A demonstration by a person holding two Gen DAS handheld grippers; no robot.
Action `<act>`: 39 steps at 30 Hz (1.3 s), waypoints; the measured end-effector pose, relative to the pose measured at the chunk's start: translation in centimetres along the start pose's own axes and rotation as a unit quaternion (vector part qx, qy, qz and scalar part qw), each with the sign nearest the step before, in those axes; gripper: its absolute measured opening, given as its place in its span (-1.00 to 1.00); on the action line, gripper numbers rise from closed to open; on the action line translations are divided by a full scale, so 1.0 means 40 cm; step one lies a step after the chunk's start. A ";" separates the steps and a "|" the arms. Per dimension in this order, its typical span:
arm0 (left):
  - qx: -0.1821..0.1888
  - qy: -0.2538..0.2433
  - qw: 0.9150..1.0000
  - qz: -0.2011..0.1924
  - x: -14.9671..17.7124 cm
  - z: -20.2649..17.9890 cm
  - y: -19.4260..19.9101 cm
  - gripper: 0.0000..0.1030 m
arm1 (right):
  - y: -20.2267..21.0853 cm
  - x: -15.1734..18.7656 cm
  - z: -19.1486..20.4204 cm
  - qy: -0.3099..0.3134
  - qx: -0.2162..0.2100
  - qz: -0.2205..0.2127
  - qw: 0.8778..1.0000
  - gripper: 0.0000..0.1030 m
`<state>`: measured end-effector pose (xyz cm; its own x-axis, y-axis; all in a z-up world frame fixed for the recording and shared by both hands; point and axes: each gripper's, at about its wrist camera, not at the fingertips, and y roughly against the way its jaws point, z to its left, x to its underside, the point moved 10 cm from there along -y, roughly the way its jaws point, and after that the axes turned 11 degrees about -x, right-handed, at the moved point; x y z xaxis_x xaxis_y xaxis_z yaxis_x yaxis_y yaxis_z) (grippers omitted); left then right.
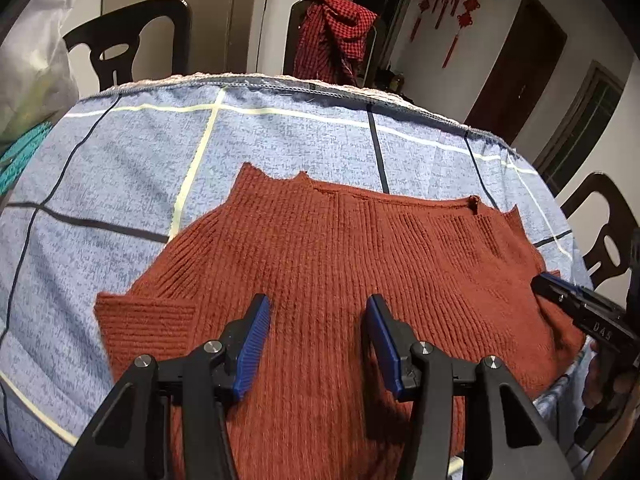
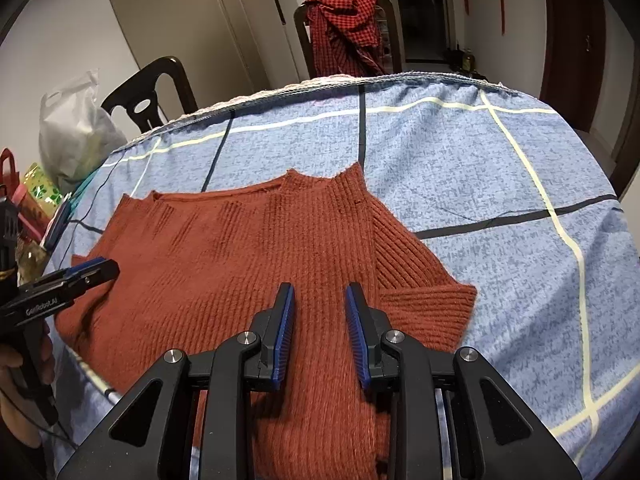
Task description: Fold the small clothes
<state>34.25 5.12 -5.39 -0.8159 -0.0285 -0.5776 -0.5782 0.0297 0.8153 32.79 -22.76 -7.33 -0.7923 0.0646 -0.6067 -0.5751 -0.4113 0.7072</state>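
At the far left of the right wrist view, a white plastic carrier bag [image 2: 74,128] stood bulging at the table's edge, its contents too blurred to tell. Beside it stood a red-handled bag [image 2: 8,170] and a yellow-green printed packet [image 2: 38,188]; what either held could not be made out.

A rust-red ribbed knit sweater [image 1: 320,260] lay flat on the pale blue checked tablecloth [image 1: 140,160], its neck edge away from the cameras and its body running back under both tools. In the left wrist view, one sleeve cuff lay folded in at the garment's left side, and the left gripper [image 1: 318,344] hung just above the middle of the knit with its blue ribbed pads [image 1: 252,344] spread wide apart, holding nothing. The right gripper [image 1: 560,292] showed at the right margin of that view, over the sweater's edge.

In the right wrist view the right gripper [image 2: 320,332] likewise sat over the sweater, its pads parted with bare knit between them, clamping nothing. A folded sleeve lay just right of its fingers.

Behind the table stood dark wooden chairs [image 1: 128,40], one draped with a red-and-black checked cloth [image 1: 332,32]
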 end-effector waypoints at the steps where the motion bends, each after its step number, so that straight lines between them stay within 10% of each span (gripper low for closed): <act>1: -0.004 -0.005 1.000 0.000 -0.001 -0.001 -0.004 0.02 | -0.006 -0.003 -0.003 -0.003 0.003 0.002 1.000 -0.48; 34: -0.032 -0.006 0.999 0.012 -0.065 -0.008 -0.055 0.03 | -0.033 -0.079 -0.022 -0.023 0.028 -0.006 0.999 -0.48; 39: -0.072 -0.016 0.997 -0.037 -0.054 0.013 0.022 0.03 | 0.023 -0.082 0.053 0.032 0.031 -0.032 0.998 -0.48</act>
<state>35.49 5.73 -3.43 -0.7726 0.0062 -0.6349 -0.6313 -0.1148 0.7670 34.41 -21.42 -3.90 -0.7393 0.0297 -0.6727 -0.6378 -0.3510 0.6856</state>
